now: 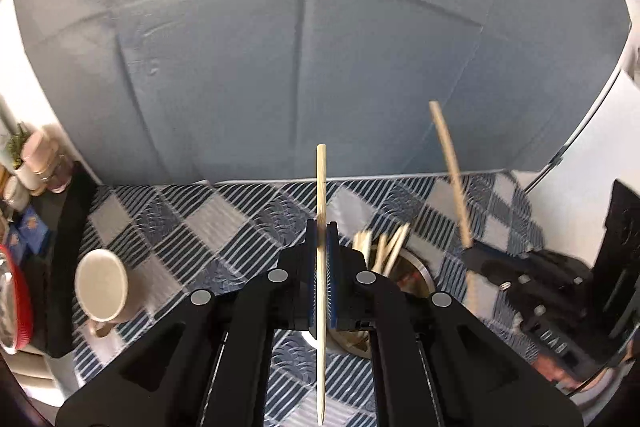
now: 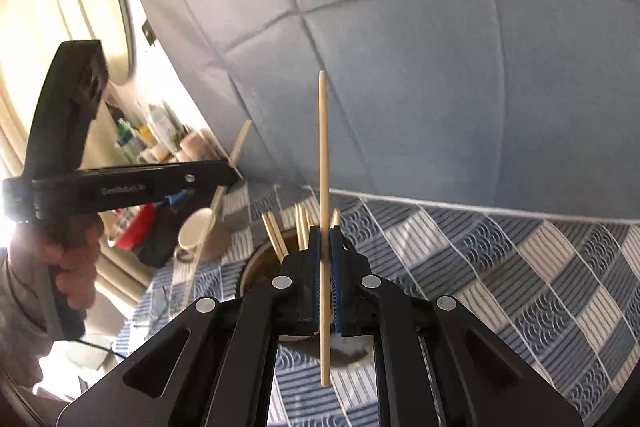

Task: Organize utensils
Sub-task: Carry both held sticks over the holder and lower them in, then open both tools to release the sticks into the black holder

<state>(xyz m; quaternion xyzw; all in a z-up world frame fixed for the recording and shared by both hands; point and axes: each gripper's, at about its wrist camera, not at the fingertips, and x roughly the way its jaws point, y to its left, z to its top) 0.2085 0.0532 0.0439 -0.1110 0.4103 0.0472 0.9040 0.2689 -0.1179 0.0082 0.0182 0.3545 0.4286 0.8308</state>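
Note:
My left gripper point(image 1: 321, 227) is shut on a wooden chopstick point(image 1: 321, 183) held upright between its blue pads. My right gripper point(image 2: 326, 231) is shut on another wooden chopstick point(image 2: 323, 147), also upright. A round metal holder point(image 1: 416, 273) with several chopsticks point(image 1: 390, 245) standing in it sits on the blue checked cloth just behind and right of the left gripper. In the right wrist view the holder point(image 2: 256, 267) lies just behind and left of my right gripper. The right gripper with its chopstick point(image 1: 452, 167) shows in the left wrist view; the left gripper point(image 2: 232, 173) shows in the right wrist view.
A beige mug point(image 1: 105, 287) lies on its side on the checked cloth point(image 1: 224, 223) at the left. A grey-blue padded panel point(image 1: 304, 67) rises behind the cloth. A red-rimmed dish point(image 1: 16, 307) and small jars point(image 1: 40, 163) stand at the far left.

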